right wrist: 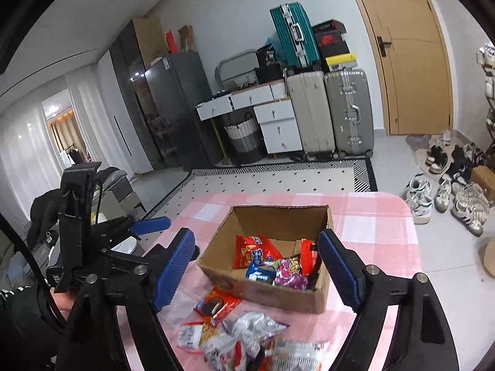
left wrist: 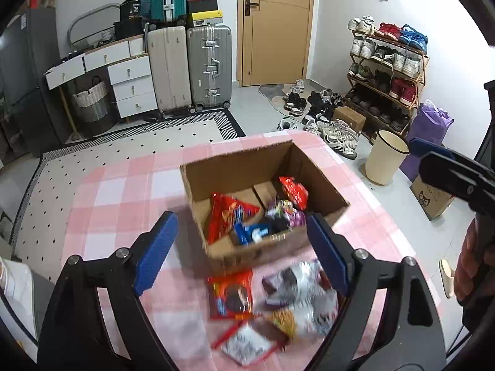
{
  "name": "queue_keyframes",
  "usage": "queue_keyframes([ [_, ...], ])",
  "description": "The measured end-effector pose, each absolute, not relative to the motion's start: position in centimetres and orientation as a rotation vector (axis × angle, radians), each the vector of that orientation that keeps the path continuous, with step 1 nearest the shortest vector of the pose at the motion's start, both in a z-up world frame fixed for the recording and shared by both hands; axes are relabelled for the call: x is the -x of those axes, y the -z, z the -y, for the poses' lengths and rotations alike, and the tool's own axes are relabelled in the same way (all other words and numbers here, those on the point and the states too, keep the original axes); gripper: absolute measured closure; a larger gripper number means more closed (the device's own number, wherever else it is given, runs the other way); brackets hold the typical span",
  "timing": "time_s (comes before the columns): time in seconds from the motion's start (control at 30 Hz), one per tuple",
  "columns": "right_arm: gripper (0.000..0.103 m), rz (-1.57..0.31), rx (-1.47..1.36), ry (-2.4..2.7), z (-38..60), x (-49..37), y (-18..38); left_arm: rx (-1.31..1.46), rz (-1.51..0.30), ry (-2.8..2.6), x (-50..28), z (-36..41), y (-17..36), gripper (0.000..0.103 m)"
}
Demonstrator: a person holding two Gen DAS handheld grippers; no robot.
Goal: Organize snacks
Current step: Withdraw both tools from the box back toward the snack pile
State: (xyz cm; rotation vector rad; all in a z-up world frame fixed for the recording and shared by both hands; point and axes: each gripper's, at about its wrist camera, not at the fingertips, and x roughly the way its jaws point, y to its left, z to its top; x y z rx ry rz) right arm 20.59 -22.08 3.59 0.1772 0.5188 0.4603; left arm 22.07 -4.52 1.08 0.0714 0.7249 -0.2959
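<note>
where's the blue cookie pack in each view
Left wrist view: the blue cookie pack lies in the cardboard box, near its front wall, just below picture centre, between the claw's blue pads.
Right wrist view: the blue cookie pack lies in the box, near its front wall, a little below centre, left of the purple packet.
Shared landmark: the silver suitcase beside the door.

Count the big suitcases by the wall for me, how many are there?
3. The beige suitcase stands on the floor beside the drawers, the silver suitcase stands right next to it near the door, and the teal suitcase sits on top behind them. Others may be hidden.
</note>
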Motion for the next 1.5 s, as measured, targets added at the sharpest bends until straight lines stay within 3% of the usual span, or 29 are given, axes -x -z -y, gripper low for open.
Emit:
queue_keyframes([
  [0.37,0.013,-0.400,-0.105,-0.451,20.4,-9.6,-4.3,-0.034,-0.566,0.272,-9.8,2.6,-4.1,0.000],
  [0.7,0.002,-0.333,-0.135,-0.453,19.7,-3.1,-3.3,0.019,-0.519,0.250,-3.6,0.8,-4.4,0.001],
  [1.5,0.000,-0.525,-0.160,-0.419,18.5,-5.1,8.1,0.102,-0.659,0.245,-4.6,-2.8,8.1,0.001],
])
